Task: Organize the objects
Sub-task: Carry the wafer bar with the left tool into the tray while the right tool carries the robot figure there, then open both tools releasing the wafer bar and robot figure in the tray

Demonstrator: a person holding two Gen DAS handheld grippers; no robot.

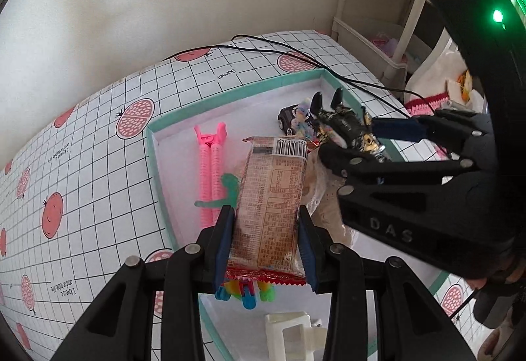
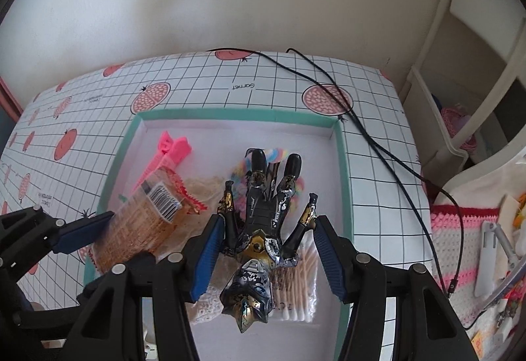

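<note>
The left tongs (image 1: 266, 249) are clamped on a snack packet (image 1: 269, 196), held above the teal-rimmed tray (image 1: 154, 170). The right tongs (image 2: 268, 252) grip a black-and-gold action figure (image 2: 263, 229) over the same tray, where a pink clip (image 1: 210, 170) lies on the checked tabletop (image 1: 82, 137).

Both views are evenly lit by soft daylight, bright enough that the white floor of the tray (image 2: 236, 137) washes out near its far rim. A green lamp (image 1: 497, 15) glows at the upper right of the left wrist view. Fisheye bending curves the tablecloth (image 1: 98, 144) grid, corners go black, and the nearest gripper parts look soft.
</note>
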